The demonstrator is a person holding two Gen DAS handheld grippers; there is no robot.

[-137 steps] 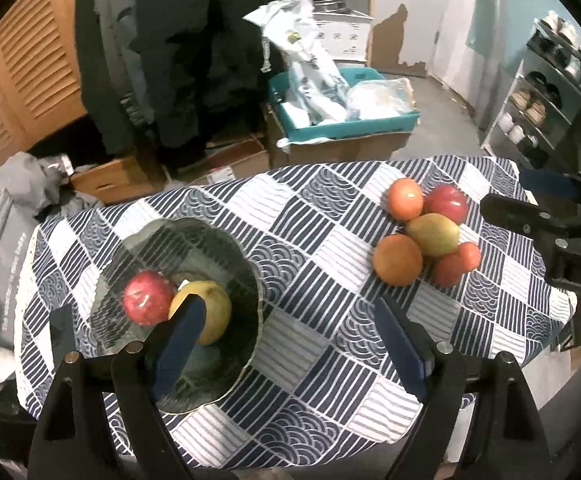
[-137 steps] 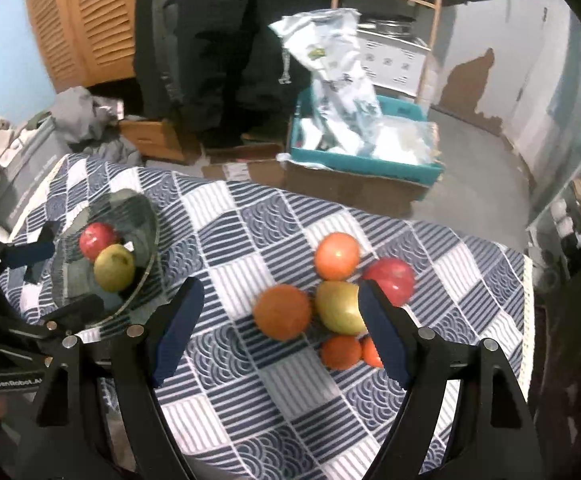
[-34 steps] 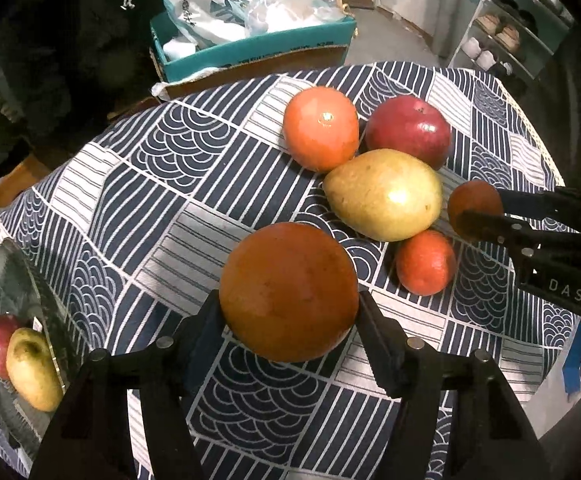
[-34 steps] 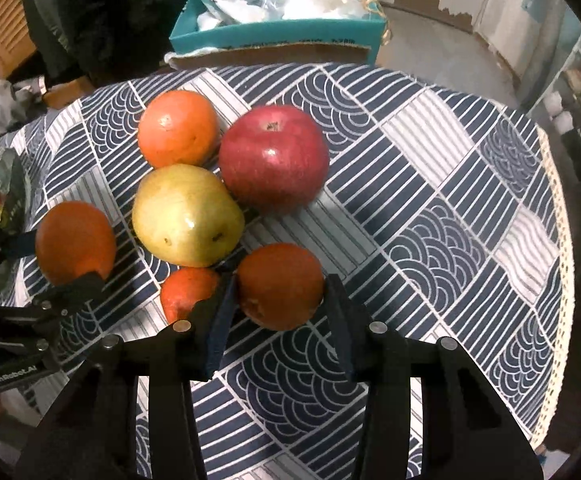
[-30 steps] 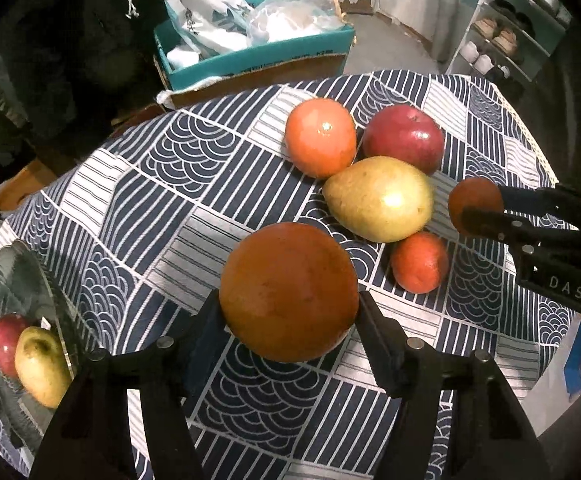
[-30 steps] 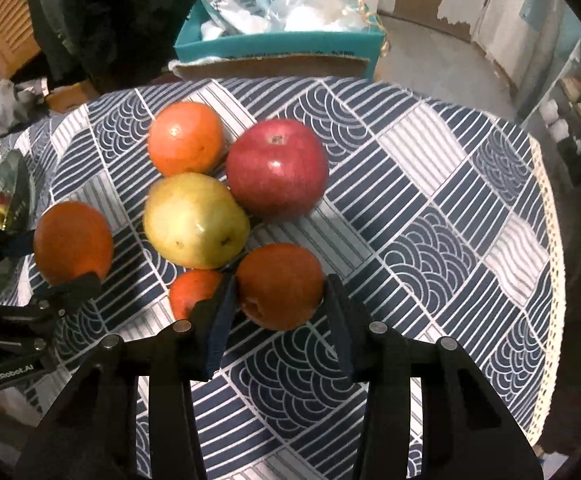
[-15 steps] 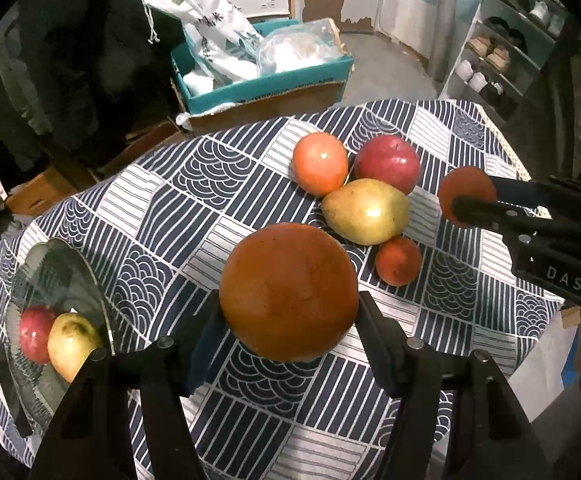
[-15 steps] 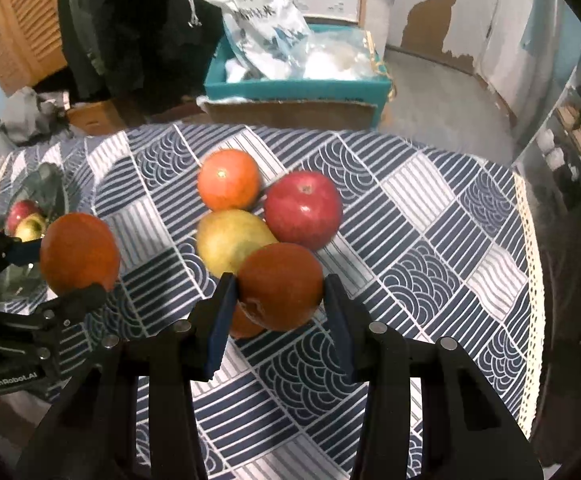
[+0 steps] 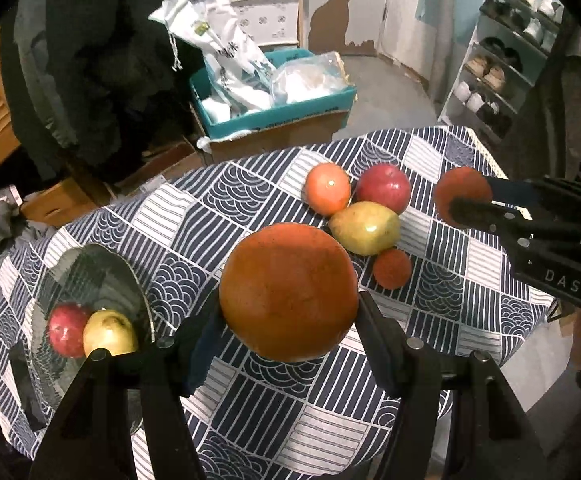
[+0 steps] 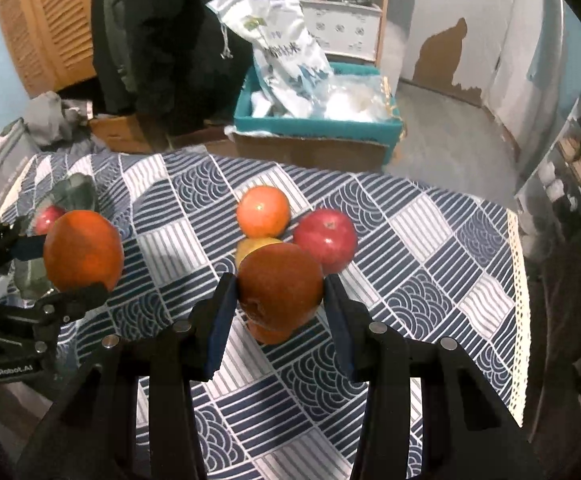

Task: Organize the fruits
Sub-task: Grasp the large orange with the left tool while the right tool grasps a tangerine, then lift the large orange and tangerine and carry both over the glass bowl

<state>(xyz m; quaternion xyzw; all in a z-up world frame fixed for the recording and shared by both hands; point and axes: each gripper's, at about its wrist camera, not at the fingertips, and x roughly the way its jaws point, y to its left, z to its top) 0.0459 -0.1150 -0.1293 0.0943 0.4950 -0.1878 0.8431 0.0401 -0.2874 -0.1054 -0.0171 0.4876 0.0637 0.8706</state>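
left gripper [image 9: 289,312]: your black fingers, blue pads, silver screws
right gripper [image 10: 280,300]: black too, blue pads, white "DAS" lettering

Pear [image 10: 256,247] mostly hidden behind held orange [image 10: 280,287].

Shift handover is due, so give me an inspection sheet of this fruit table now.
Surface: table under a navy-and-white patterned tablecloth.
Job's things: glass bowl holds a red apple and a yellow pear; an orange, a second red apple, a second pear and a small tangerine clustered on the cloth.
Clutter: nothing seen.
Grippers: left gripper shut on large orange; right gripper shut on smaller orange.
Cables: nothing seen.
Surroundings: teal box with bags, shoe rack.
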